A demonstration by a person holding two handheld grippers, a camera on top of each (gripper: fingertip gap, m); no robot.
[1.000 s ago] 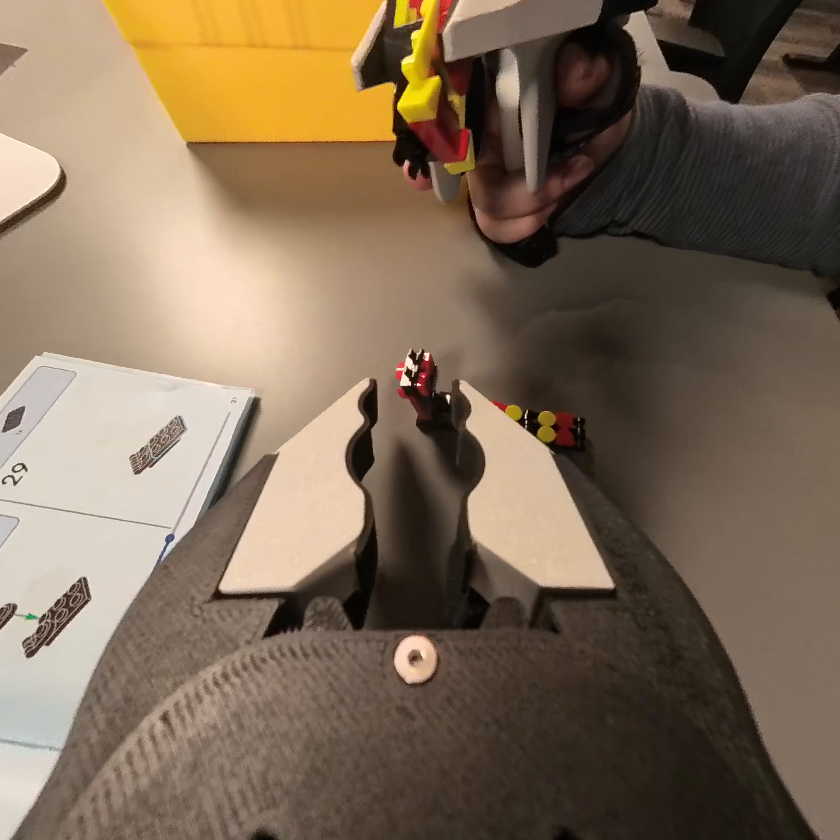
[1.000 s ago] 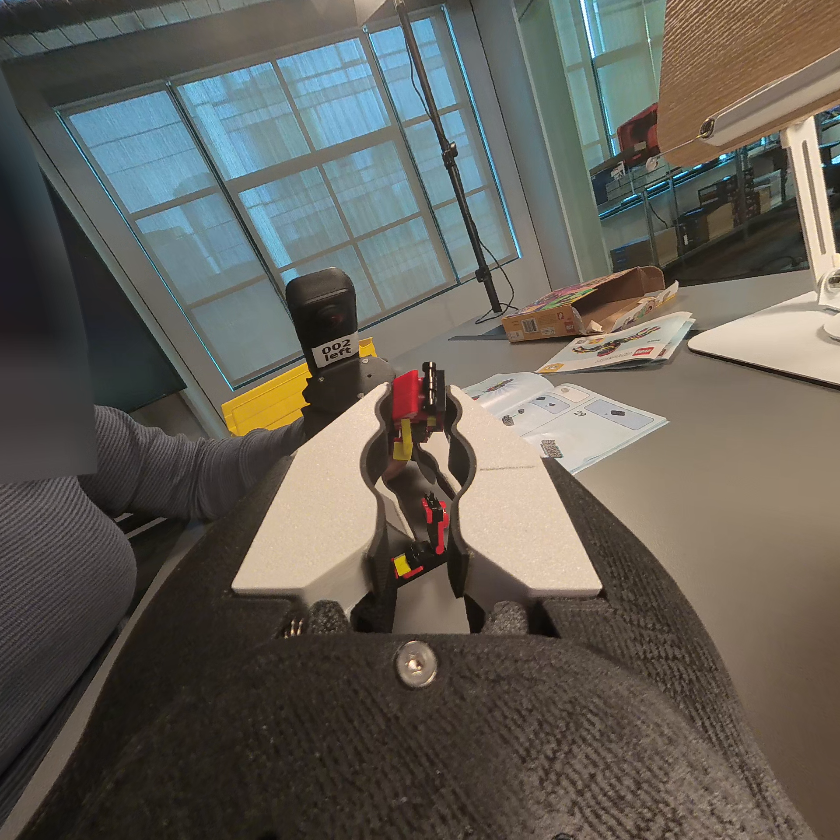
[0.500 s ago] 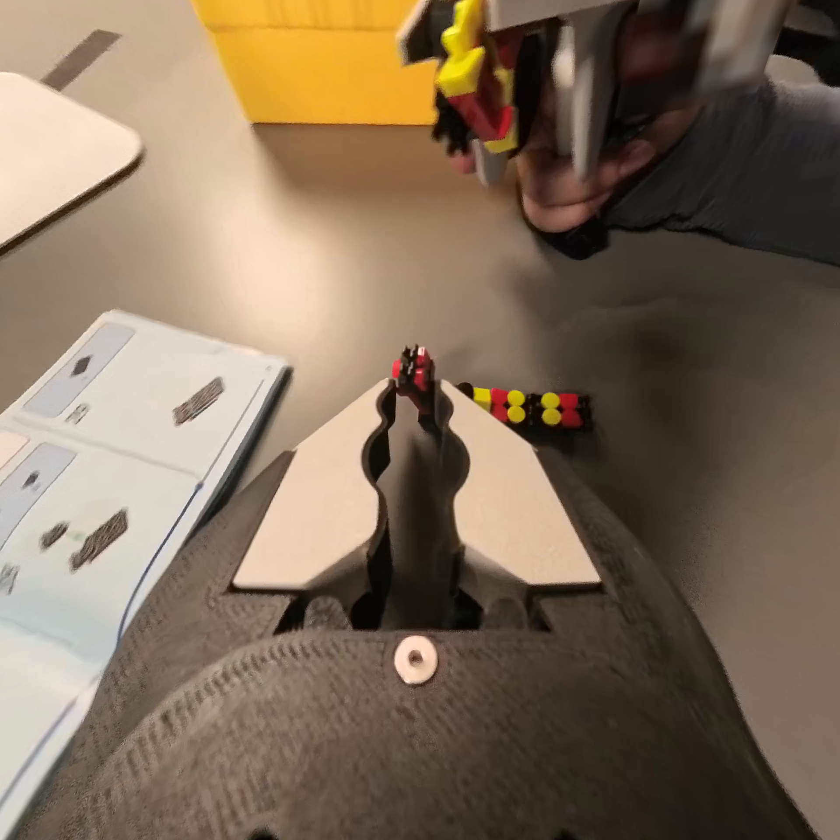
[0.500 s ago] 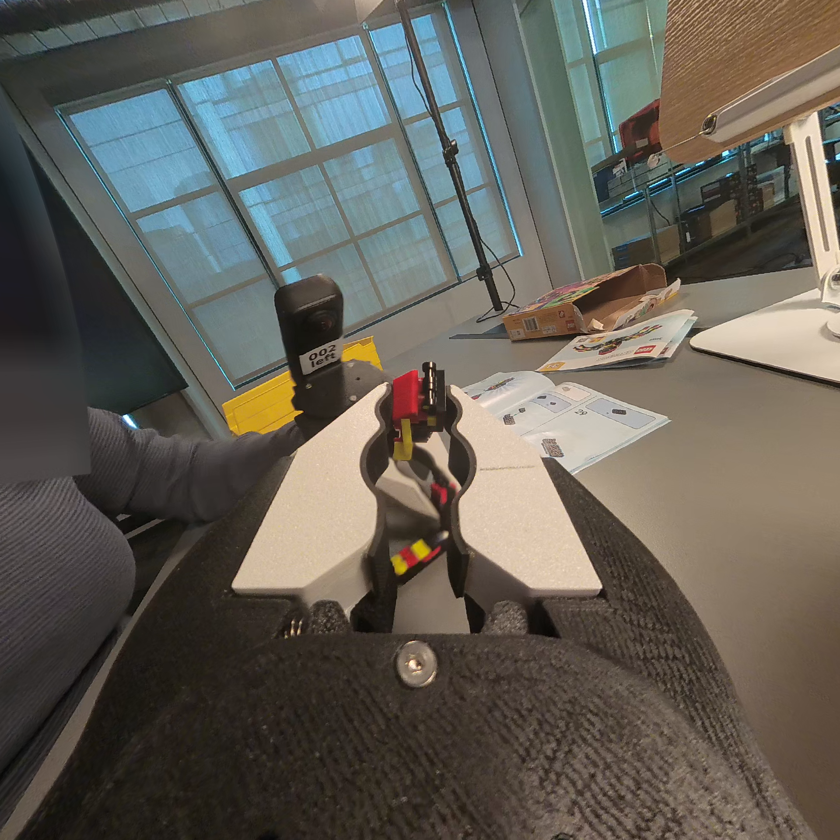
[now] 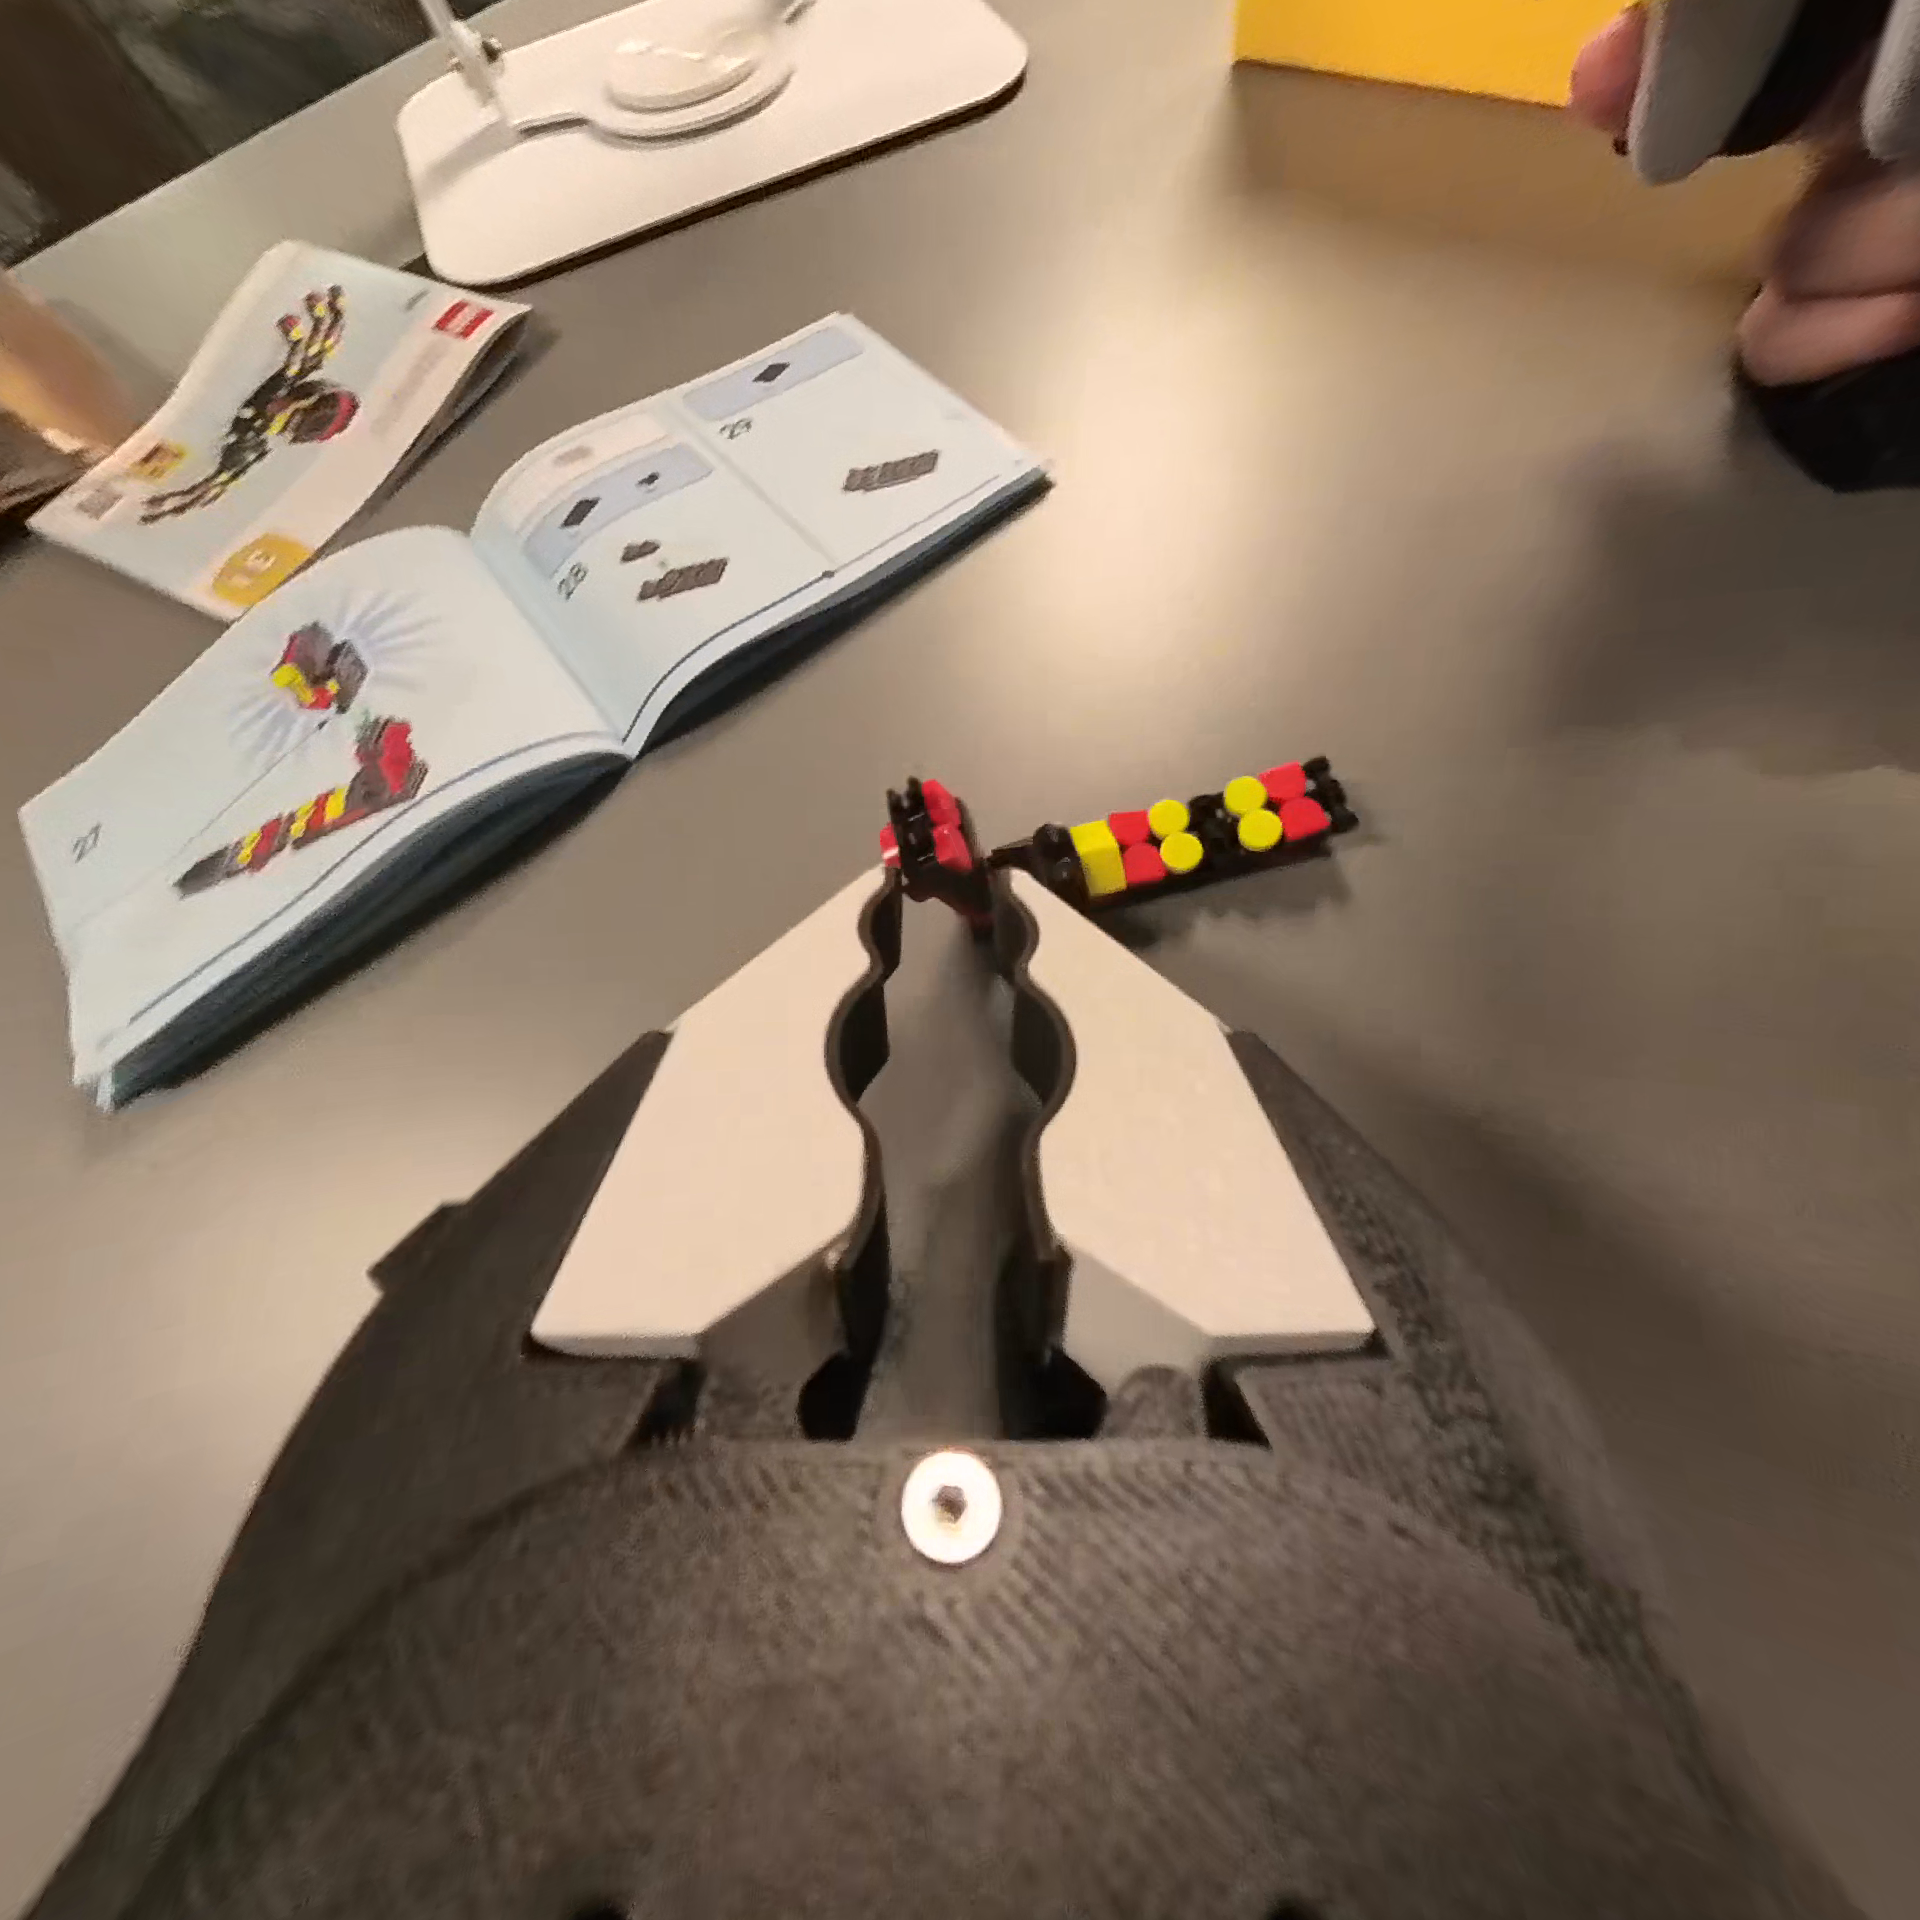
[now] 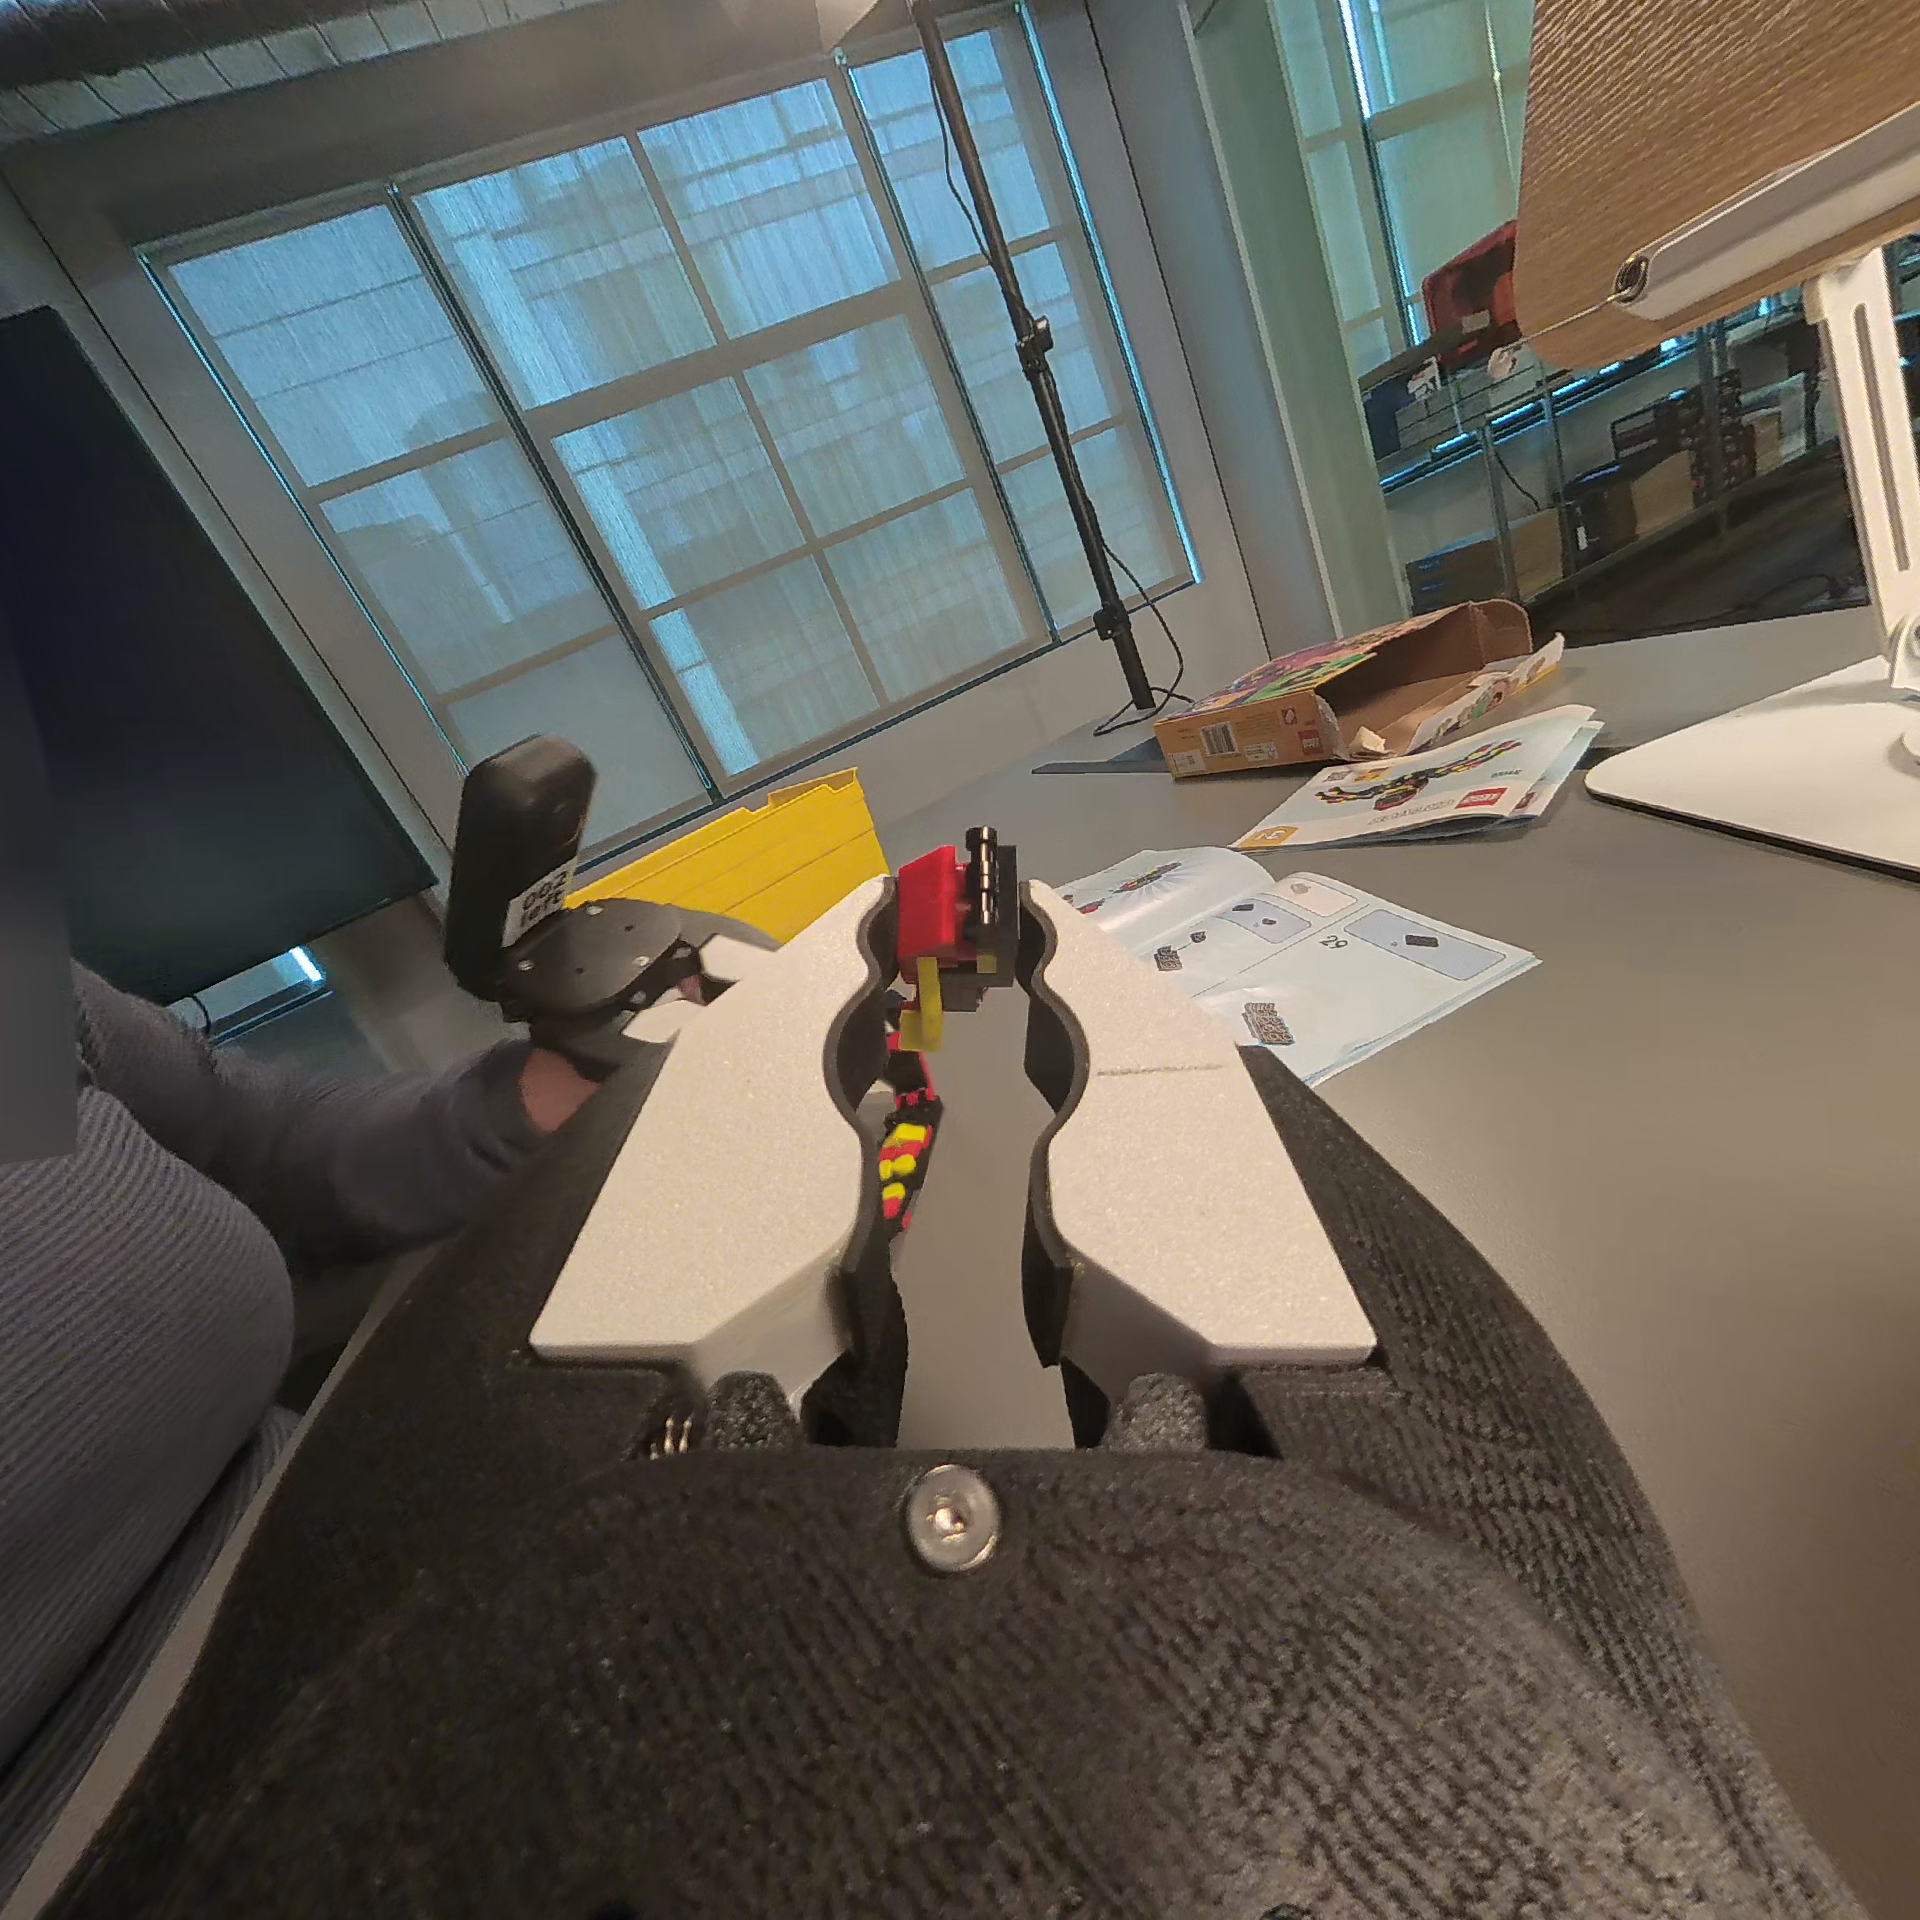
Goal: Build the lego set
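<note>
Open booklet [image 5: 540, 665] lies left of brick strip [image 5: 1195, 842].

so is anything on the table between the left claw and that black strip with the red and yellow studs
Nothing visible blocks it. The left claw is shut on a small red and black piece, and the strip lies flat on the bare table just right of the tips. The open booklet sits well off to the left.

We see each hand-held gripper [image 5: 940, 883] [image 6: 951, 914] with pale grey wavy-edged fingers, black textured body and one silver screw; behind, a grey ribbed sleeve [image 6: 312, 1132].
</note>
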